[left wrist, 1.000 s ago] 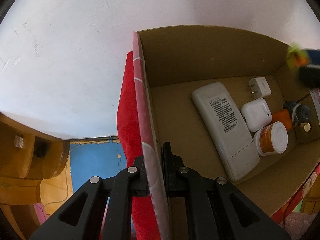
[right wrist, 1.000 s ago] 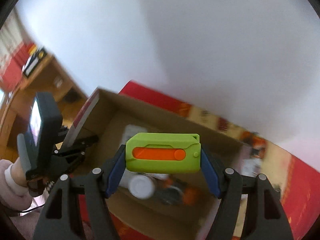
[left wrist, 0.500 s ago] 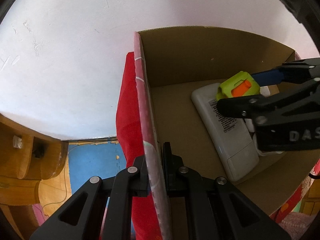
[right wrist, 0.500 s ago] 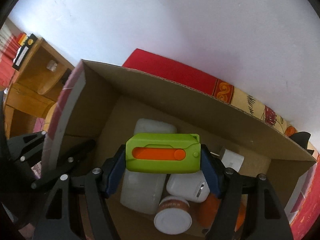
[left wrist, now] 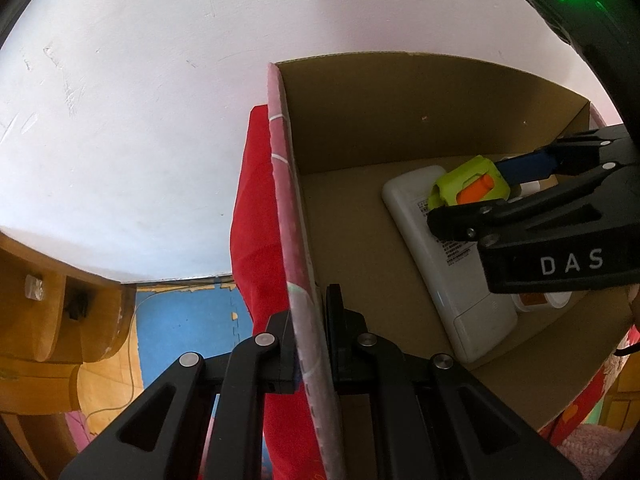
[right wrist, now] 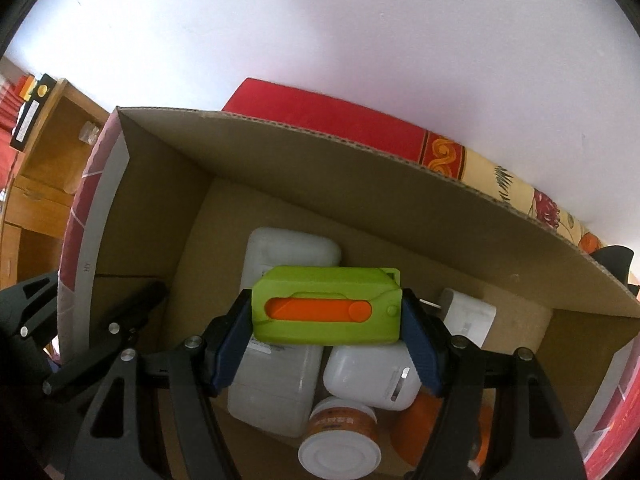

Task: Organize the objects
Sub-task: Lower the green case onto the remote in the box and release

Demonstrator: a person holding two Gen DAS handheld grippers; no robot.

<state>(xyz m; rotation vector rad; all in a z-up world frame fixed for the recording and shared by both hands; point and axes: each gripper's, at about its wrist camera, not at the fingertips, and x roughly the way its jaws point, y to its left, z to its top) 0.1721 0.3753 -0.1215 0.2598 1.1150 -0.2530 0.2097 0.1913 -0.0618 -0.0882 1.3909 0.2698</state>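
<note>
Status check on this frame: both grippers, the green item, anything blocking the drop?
Left gripper shut on cardboard box wall. Right gripper shut on green case, inside box. White remote and white pod directly beneath.

Left tool (left wrist: pixel 310 344) clamped, right tool (right wrist: pixel 326 314) gripping.

1. White letters "DAS" stood on the black right gripper (left wrist: pixel 472 200).
2. Small letters "HY" stood on the white strip of the box (right wrist: pixel 85 267) wall.
3. Printed lines covered a label on the remote (left wrist: pixel 452 248), too small to read.
4. An orange label wrapped the jar (right wrist: pixel 340 426); its characters were illegible.
</note>
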